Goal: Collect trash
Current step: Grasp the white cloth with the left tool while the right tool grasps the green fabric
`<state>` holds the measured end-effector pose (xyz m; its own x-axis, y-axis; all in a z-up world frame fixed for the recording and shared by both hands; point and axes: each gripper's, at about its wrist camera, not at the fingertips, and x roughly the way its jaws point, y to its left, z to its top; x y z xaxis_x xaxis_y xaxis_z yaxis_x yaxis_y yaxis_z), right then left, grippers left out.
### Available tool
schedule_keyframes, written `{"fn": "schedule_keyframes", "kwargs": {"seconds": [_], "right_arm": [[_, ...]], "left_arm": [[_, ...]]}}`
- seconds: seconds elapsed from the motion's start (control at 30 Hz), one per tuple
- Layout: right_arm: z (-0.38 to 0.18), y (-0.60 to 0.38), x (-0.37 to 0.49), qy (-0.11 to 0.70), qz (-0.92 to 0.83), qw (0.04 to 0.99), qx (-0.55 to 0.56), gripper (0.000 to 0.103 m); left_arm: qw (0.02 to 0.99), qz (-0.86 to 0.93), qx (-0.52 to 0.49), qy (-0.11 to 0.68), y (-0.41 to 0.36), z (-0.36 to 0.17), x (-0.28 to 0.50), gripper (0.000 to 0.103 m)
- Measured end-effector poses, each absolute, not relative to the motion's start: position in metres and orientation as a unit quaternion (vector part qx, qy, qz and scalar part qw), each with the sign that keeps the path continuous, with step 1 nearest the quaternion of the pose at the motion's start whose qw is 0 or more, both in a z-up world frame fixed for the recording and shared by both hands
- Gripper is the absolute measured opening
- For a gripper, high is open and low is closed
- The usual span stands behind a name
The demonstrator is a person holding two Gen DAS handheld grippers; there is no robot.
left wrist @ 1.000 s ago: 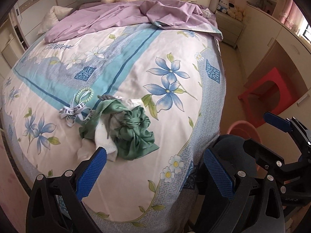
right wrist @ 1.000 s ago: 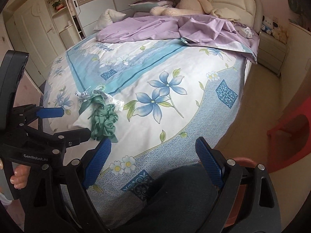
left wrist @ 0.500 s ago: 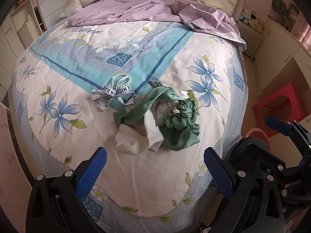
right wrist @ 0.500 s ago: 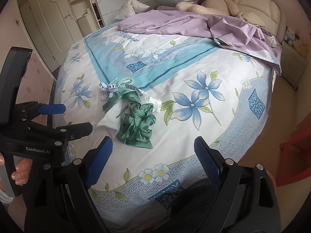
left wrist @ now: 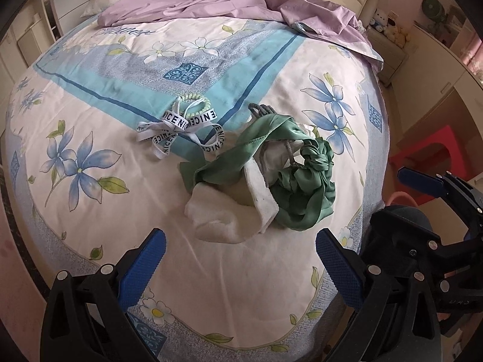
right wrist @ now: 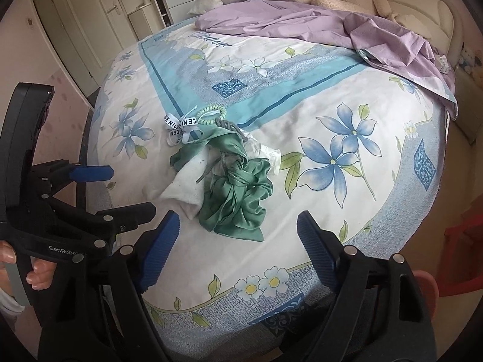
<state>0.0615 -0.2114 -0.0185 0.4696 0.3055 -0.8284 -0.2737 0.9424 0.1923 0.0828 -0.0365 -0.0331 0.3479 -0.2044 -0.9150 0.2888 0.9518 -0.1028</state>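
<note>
- Green satin cloth (left wrist: 305,193), knotted and crumpled, lies on the flowered bed cover (left wrist: 90,211) toward the near edge of the bed, on a white cotton rag (left wrist: 229,220) and touching it.
- Grey cord (left wrist: 262,110) runs through this heap.
- White ribbon printed with dark letters (left wrist: 181,126) lies just beside the heap, toward the bed's middle, with a pale green coiled hair tie (left wrist: 196,102) touching it.
- Lilac sheet (left wrist: 229,3) is bunched at the far edge of the bed.
- Left gripper (left wrist: 240,259) hangs above the near edge, jaws released and wide apart, nothing between them.
- Right gripper (right wrist: 238,241) hangs near the green cloth; its jaws have just been closing a little, yet are apart, with nothing between them.
</note>
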Motion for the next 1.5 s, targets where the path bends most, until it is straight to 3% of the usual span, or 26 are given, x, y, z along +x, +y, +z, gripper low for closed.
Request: {"fn": "schedule_keyframes", "kwargs": {"seconds": [0.37, 0.43, 0.53, 0.6, 0.7, 1.07, 1.2, 1.5], "right_arm": [[-0.043, -0.202, 0.083, 0.51, 0.169, 0.843, 0.019, 0.074], [-0.045, -0.201, 0.085, 0.513, 0.17, 0.841, 0.02, 0.074], [-0.05, -0.199, 0.089, 0.516, 0.17, 0.839, 0.023, 0.073], [-0.053, -0.198, 0.092, 0.519, 0.17, 0.837, 0.027, 0.072], [-0.058, -0.196, 0.097, 0.524, 0.17, 0.834, 0.034, 0.069], [-0.077, -0.184, 0.115, 0.533, 0.178, 0.825, 0.053, 0.053], [-0.081, -0.183, 0.118, 0.538, 0.186, 0.82, 0.06, 0.004], [-0.052, -0.194, 0.101, 0.514, 0.189, 0.834, 0.06, 0.004]], "left_arm": [[0.805, -0.186, 0.053, 0.56, -0.042, -0.056, 0.101, 0.079], [0.8, -0.193, 0.053, 0.566, -0.043, -0.061, 0.103, 0.071], [0.787, -0.201, 0.047, 0.581, -0.045, -0.072, 0.107, 0.055], [0.778, -0.206, 0.036, 0.593, -0.044, -0.079, 0.111, 0.033], [0.769, -0.215, 0.022, 0.601, -0.042, -0.085, 0.114, 0.013], [0.765, -0.217, 0.013, 0.606, -0.039, -0.09, 0.117, 0.012], [0.765, -0.215, 0.013, 0.607, -0.041, -0.093, 0.119, 0.011], [0.774, -0.215, -0.014, 0.596, -0.029, -0.066, 0.111, 0.007]]}}
